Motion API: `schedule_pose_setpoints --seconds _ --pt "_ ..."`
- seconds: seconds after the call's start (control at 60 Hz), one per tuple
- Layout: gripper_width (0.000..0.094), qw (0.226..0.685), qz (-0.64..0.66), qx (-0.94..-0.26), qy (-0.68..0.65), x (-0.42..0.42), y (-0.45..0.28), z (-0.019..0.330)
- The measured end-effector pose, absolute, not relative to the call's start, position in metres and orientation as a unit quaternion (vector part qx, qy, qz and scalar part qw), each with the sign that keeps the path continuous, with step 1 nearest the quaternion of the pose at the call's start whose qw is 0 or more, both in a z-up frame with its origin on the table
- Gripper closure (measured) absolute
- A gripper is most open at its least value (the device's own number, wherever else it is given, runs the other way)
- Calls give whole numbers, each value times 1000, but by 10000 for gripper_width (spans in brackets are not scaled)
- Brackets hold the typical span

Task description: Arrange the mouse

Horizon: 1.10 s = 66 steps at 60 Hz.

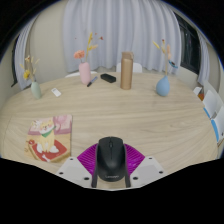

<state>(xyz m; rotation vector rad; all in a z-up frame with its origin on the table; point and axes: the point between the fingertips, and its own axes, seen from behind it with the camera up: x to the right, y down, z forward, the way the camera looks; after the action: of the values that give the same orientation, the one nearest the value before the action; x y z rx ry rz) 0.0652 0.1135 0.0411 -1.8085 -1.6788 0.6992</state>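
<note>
The black mouse (110,157) is sitting between the two fingers of your tool (110,172), at 6 o'clock from the middle of the worktop (120,115). You are holding the tool around the mouse, and the magenta pads (89,156) are showing at either side of it, right against its flanks; whether they are pressing on it or merely standing beside it, I cannot tell.

At about 9 o'clock from the mouse, a colourful printed card or booklet (50,135) is lying flat on the worktop. Beyond the fingers, towards 12 o'clock, a tall brown cylinder (126,71) is standing upright, with a small dark object (107,77) lying just beside it at its 9 o'clock. A pink vase (86,72) with dried stems is standing farther at 11 o'clock, a pale blue vase (162,86) at 1 o'clock, and another small vase (35,88) at 10 o'clock. A light curtain (120,30) is hanging behind the worktop.
</note>
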Motion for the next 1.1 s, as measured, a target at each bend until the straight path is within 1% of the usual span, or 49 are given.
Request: schedule_pose_setpoints --seconds 0.067,0.167,0.233,0.283,0.333,0.367,0.417,0.467,0.583,0.683,0.717,0.817,0.833,0.867,0.9,0.917,0.933,0.95,1.0,1.1 --pt "563 283 288 -670 -623 43 87 76" --pt "563 279 342 -645 -624 4 28 129" --pt "565 273 368 -628 -629 -19 -20 147" --pt "565 266 381 -615 -637 -29 -55 149" --pt "564 260 379 -607 -648 -38 -87 138" --pt "565 253 373 -603 -658 -41 -106 124" --pt "564 238 363 -601 -672 -40 -132 98" --pt "565 233 349 -598 -682 -36 -150 69" --pt "566 226 315 -595 -704 -22 -167 16" --pt "554 234 294 -599 -707 -10 -164 -8" --pt "525 235 290 -603 -705 -8 -163 -13" --pt "437 243 293 -600 -703 -7 -162 -13" --pt "404 242 291 -600 -704 -6 -161 -13" --pt "259 243 290 -600 -705 -5 -161 -10" --pt "69 245 289 -600 -704 -3 -157 -6" --pt "62 246 291 -600 -704 -1 -156 -2" --pt "96 247 292 -600 -703 0 -154 2" --pt "101 248 293 -601 -701 2 -151 6" --pt "77 252 300 -602 -696 8 -143 23" --pt "76 262 304 -603 -689 35 -112 63"
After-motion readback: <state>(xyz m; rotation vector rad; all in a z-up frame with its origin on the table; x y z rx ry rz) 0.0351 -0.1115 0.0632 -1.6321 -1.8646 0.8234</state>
